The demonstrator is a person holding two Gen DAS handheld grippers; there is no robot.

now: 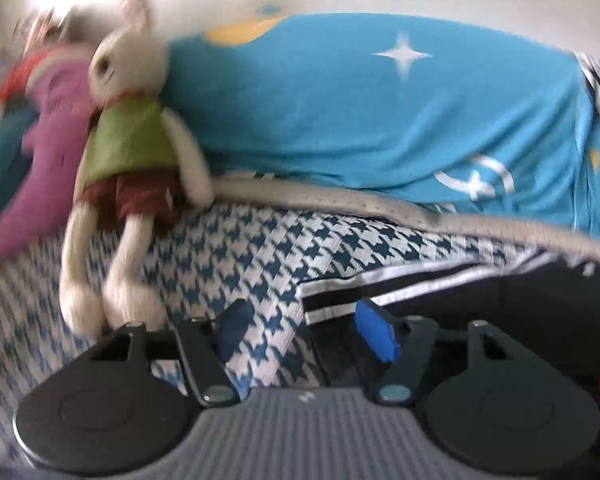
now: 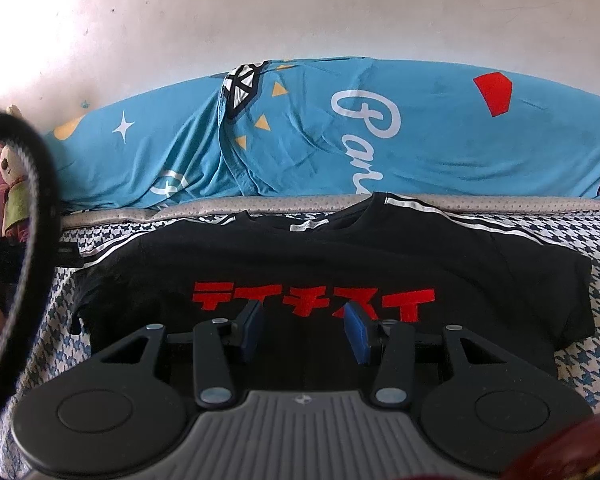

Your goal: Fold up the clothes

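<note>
A black T-shirt (image 2: 340,264) with red characters and white shoulder stripes lies flat, front up, on a blue-and-white houndstooth bedcover (image 2: 580,360). My right gripper (image 2: 306,330) hovers open over its lower middle, nothing between the blue pads. In the left wrist view my left gripper (image 1: 304,330) is open at the shirt's striped left sleeve (image 1: 380,284); the right pad (image 1: 376,334) is over black cloth, the left pad (image 1: 234,328) over the bedcover. That view is motion-blurred.
A rolled blue printed quilt (image 2: 420,140) lies along the white wall behind the shirt. A cream plush rabbit (image 1: 128,140) in a green vest and a pink plush toy (image 1: 52,120) sit at the left. A dark strap (image 2: 40,184) crosses the right view's left edge.
</note>
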